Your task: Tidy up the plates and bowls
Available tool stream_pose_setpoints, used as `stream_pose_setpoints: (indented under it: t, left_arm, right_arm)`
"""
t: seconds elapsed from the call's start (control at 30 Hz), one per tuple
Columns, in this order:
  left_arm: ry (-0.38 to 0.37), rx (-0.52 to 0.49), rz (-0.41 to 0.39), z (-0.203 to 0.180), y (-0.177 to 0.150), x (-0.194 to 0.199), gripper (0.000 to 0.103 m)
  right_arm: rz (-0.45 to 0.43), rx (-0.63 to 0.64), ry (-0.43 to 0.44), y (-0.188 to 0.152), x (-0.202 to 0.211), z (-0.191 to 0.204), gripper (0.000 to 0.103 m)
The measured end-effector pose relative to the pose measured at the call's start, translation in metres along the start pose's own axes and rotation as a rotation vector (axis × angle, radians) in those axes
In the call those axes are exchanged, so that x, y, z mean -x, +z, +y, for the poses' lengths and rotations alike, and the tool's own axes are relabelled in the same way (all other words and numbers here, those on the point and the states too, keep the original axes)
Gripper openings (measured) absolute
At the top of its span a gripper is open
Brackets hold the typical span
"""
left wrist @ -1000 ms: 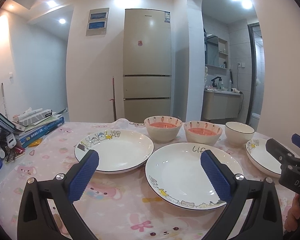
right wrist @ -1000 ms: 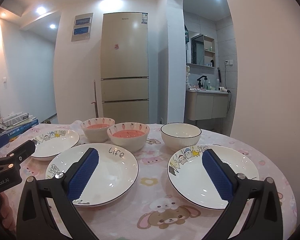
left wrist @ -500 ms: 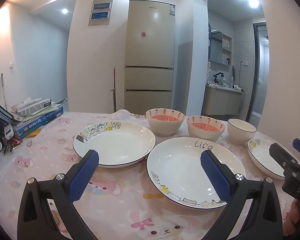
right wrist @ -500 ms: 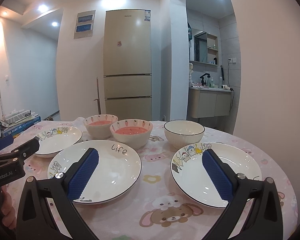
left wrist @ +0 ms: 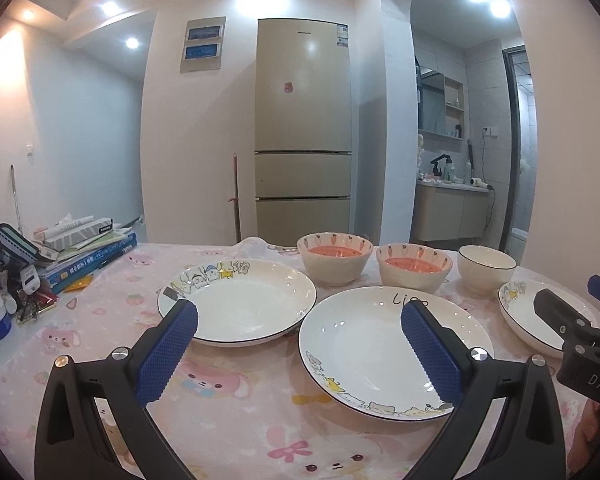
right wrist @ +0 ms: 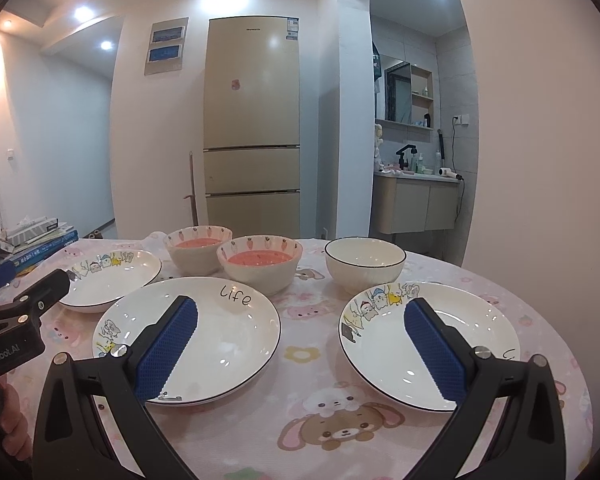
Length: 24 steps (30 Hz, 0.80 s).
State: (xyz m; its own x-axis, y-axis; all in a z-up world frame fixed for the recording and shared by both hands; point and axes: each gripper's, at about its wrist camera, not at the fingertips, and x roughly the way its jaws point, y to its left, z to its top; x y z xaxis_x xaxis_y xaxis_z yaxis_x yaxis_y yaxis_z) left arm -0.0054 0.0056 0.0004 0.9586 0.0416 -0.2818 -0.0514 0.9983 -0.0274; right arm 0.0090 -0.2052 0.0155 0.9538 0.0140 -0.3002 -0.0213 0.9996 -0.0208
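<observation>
Six dishes sit on the tabletop [right wrist: 380, 436], which has a pink cloth with bunnies and bears on it. At the left edge there is a pile of books [left wrist: 88, 256] and small things, out of the way of the dishes.

Next comes the left plate [left wrist: 240, 308], with little cartoon animals on its rim. It lies flat, toward the left side. The left hand-held gripper [left wrist: 300, 354] hangs above the near edge with its blue pads wide apart. It holds nothing. It looks over the gap between the left plate and the "Life" plate [right wrist: 220, 332], which lies flat in the middle near the front edge. I think it is open wide so it can slide over a plate rim.

Toward the far edge stand two carrot bowls [right wrist: 260, 264] side by side, pink inside. They are close together, maybe touching; I cannot tell. A white bowl [right wrist: 364, 264] with a dark rim stands a bit to their right, empty.

The right plate [right wrist: 388, 344] lies flat near the right edge, just in front of the white bowl. The right hand-held gripper [right wrist: 302, 352] hangs over the front edge, wide open and empty too, between the "Life" plate and the right plate.

Nothing is stacked yet, so the job looks to be at its start. Plates would likely go on plates and bowls in bowls.
</observation>
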Motion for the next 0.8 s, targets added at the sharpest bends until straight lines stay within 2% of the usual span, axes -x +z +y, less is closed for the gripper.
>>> stream_pose_setpoints:
  t: [0.43,0.57,0.67,0.8]
  left_arm:
    - [0.007,0.015,-0.008,0.004,0.001,0.003,0.103]
    - [-0.035,0.048,-0.061,0.010,0.003,0.012,0.103]
    - [-0.026,0.014,-0.079,0.008,0.010,0.019,0.103]
    - [-0.060,-0.030,-0.079,0.005,0.025,0.028,0.103]
  right_arm:
    - [0.033,0.016,0.042,-0.001,-0.001,0.005,0.103]
    - [0.042,0.065,0.043,-0.001,-0.001,0.009,0.103]
    - [0.036,0.033,0.091,0.002,0.002,0.004,0.103]
    - [0.034,-0.005,0.075,0.018,0.005,-0.006,0.103]
